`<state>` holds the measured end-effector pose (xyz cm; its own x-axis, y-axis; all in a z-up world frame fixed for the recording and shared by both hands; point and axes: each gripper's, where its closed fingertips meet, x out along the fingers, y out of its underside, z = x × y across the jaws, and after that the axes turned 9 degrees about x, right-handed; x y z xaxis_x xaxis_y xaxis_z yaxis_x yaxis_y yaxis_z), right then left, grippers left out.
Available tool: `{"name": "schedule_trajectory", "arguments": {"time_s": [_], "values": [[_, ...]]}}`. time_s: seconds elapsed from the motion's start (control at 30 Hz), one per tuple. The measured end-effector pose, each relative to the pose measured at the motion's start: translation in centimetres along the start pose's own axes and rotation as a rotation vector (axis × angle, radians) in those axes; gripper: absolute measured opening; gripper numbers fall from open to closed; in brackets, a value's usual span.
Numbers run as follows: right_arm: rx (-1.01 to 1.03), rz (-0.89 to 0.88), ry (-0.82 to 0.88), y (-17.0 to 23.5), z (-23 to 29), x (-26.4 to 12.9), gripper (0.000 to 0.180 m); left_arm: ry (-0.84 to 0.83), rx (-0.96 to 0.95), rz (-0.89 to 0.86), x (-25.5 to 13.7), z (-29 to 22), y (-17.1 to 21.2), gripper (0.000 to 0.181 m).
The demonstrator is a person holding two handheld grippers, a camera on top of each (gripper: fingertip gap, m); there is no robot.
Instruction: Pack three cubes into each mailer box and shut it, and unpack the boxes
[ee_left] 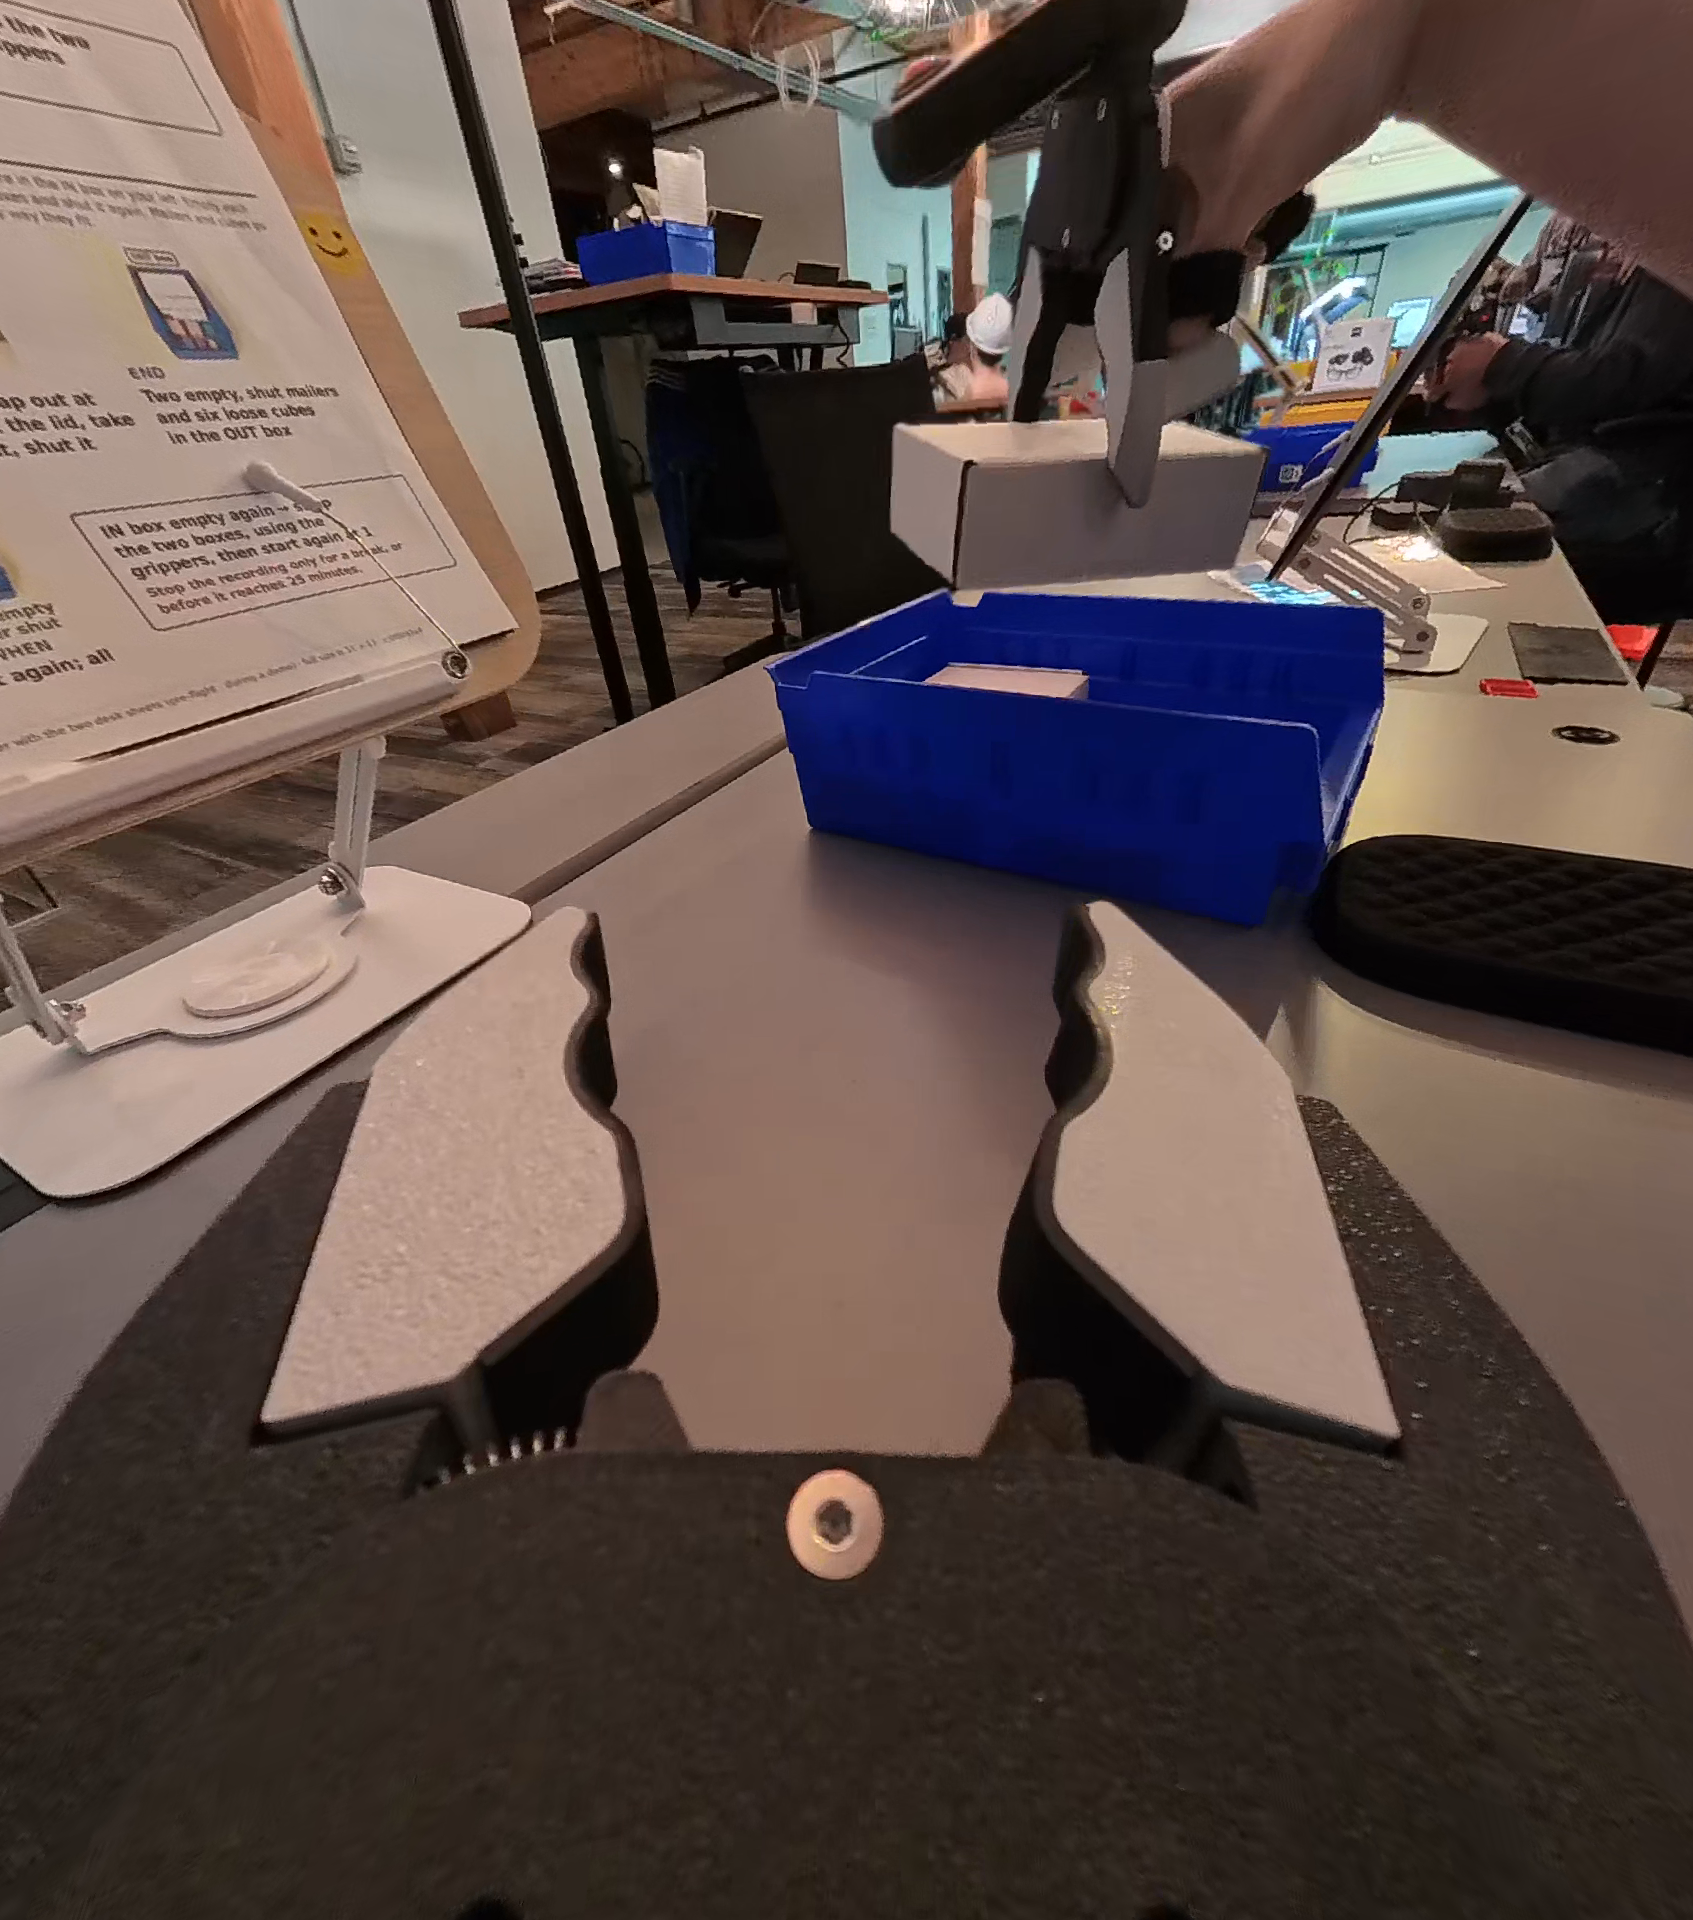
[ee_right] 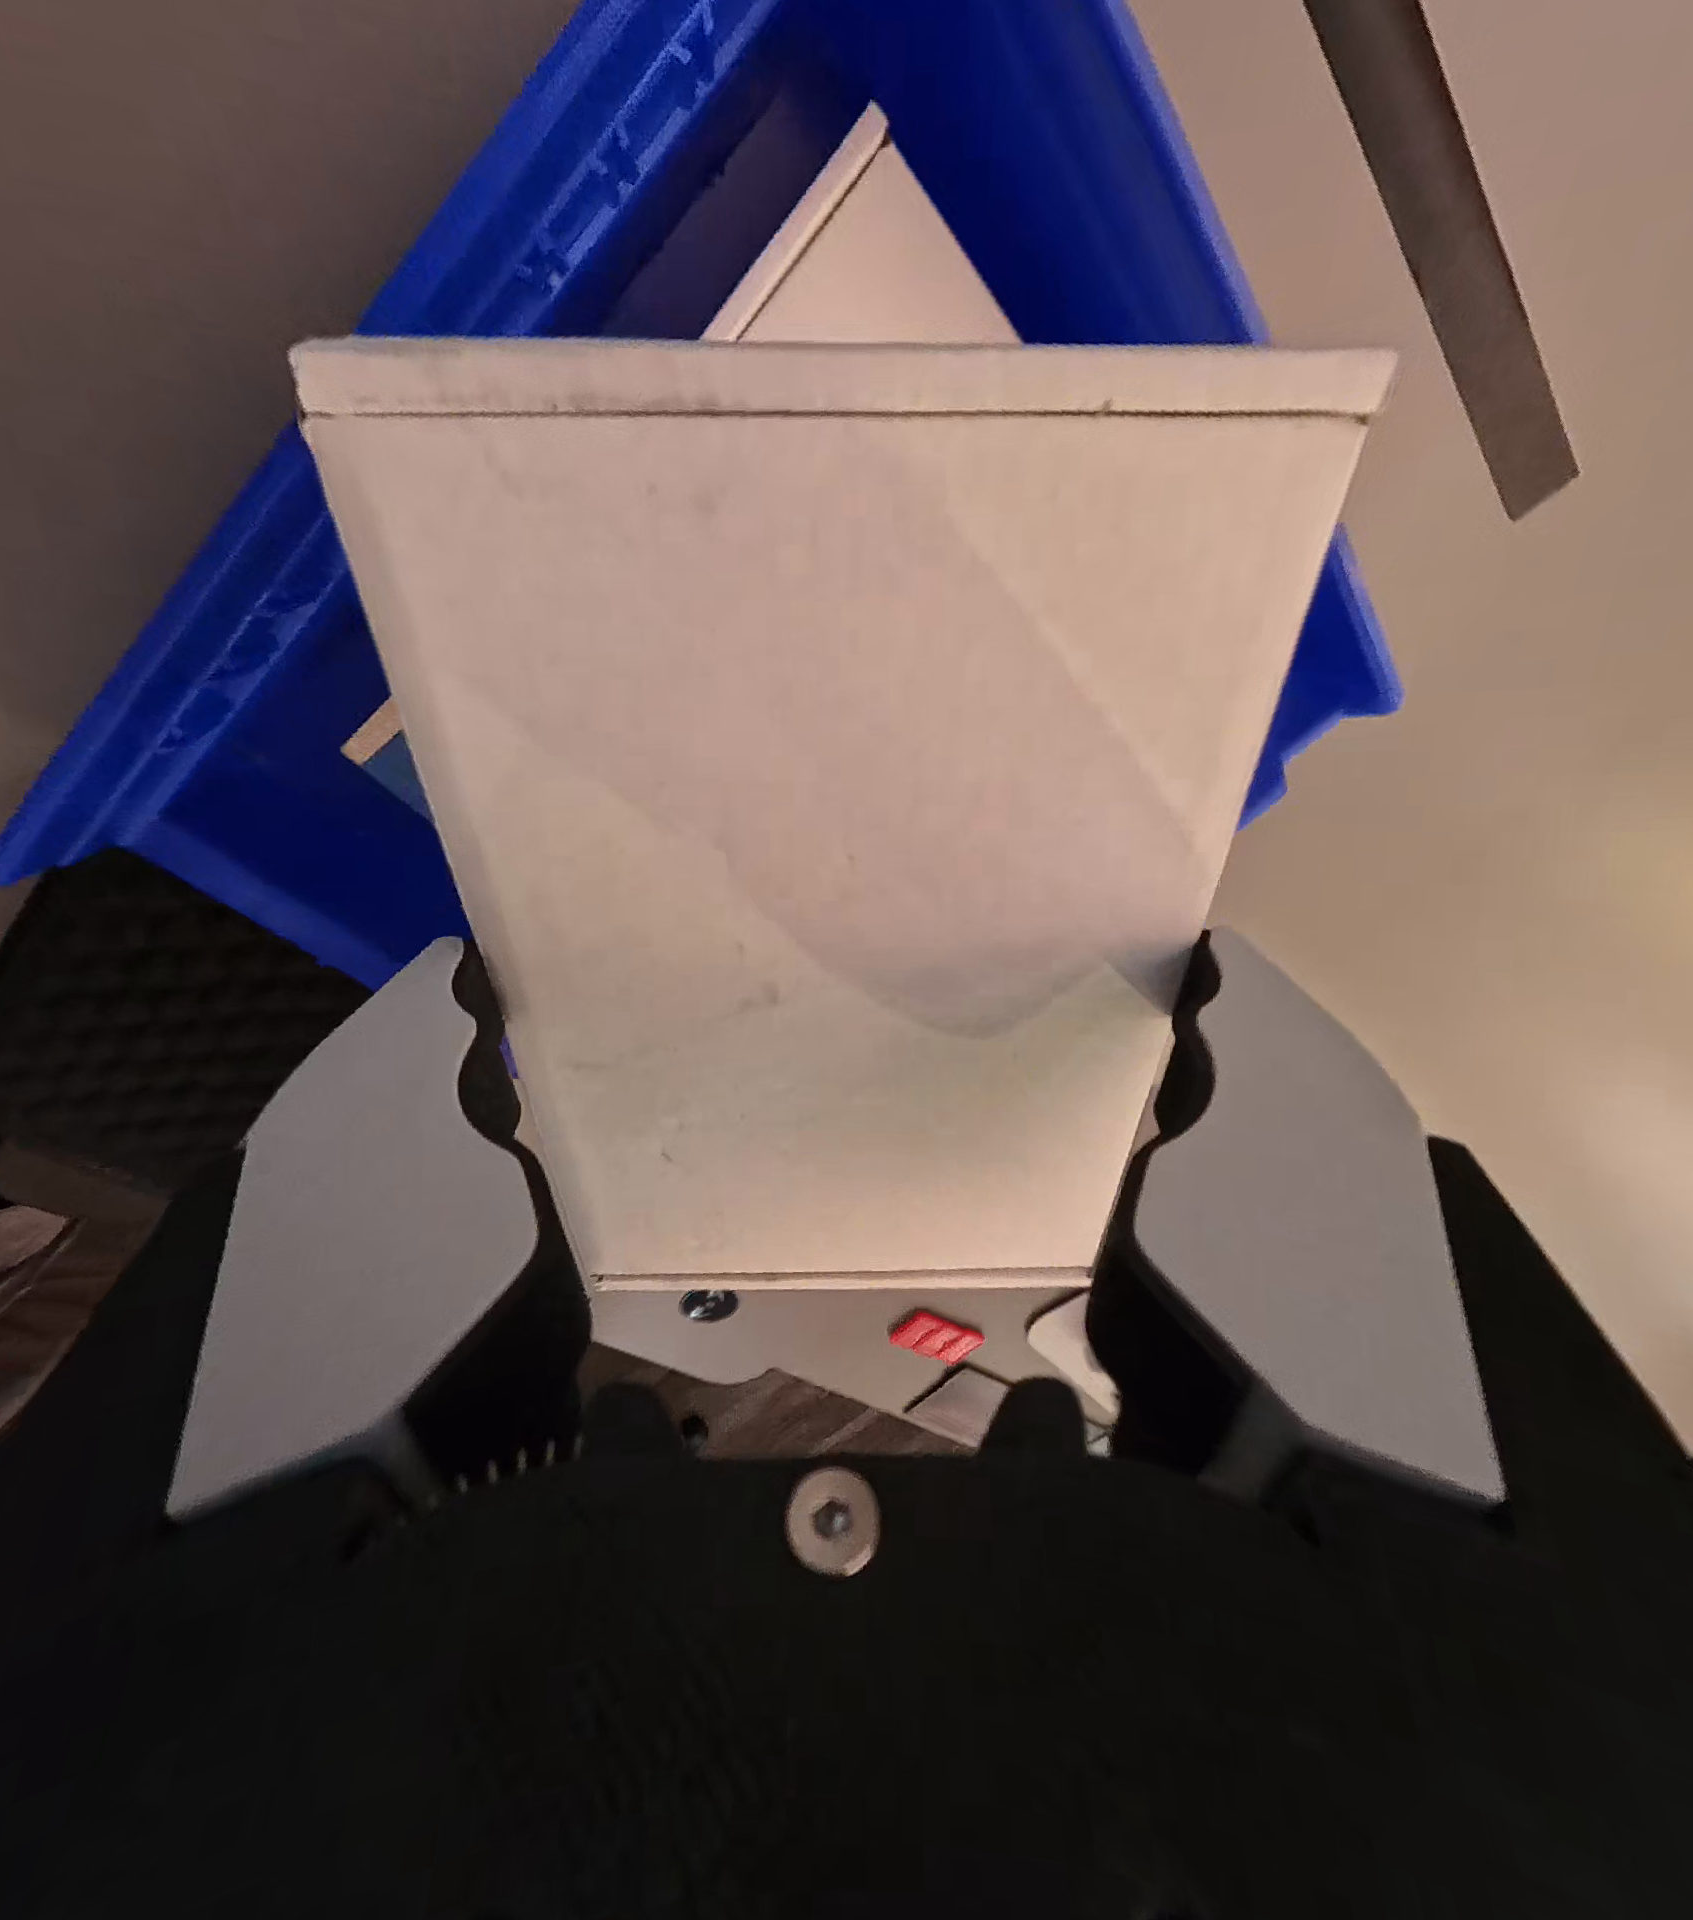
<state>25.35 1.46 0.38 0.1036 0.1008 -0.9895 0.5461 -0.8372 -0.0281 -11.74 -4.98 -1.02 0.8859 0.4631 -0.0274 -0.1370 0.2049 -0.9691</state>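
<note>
A white mailer box (ee_right: 821,790) is held up in the air by the right tongs (ee_right: 837,1049). The tongs are clamped on its two sides, and the box is shut. It is seen just above the blue bin (ee_left: 1081,790), not touching it. The bin is set on the grey counter (ee_left: 821,1091). A second white box (ee_left: 1008,681) is seen lying inside the bin, low down. In the right wrist view, one corner of that second box (ee_right: 873,260) is seen past the far edge of the held box.

The left tongs (ee_left: 831,997) are kept low over the counter, near the bin. They are spread apart, and nothing is held between them. Only bare counter is seen in the gap.

A black bumpy pad (ee_left: 1569,956) is laid on the counter just to the right of the bin. A sheet of printed paper on a white stand (ee_left: 229,997) is placed to the left. The right tongs (ee_left: 1112,457) are also seen in the left wrist view, gripped by a hand (ee_left: 1341,135) from above.
</note>
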Motion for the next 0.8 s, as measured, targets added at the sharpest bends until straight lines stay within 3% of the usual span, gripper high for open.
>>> {"name": "schedule_trajectory", "arguments": {"time_s": [0.43,0.8], "values": [[-0.403,0.128,-0.011,-1.7,0.1,7.9,0.123,0.066,0.036,0.093,1.2,-1.7,2.0,0.082],[-0.591,0.142,0.048,-3.7,-0.7,8.1,0.123,0.111,0.064,0.147,2.1,-2.9,3.3,0.083]]}}
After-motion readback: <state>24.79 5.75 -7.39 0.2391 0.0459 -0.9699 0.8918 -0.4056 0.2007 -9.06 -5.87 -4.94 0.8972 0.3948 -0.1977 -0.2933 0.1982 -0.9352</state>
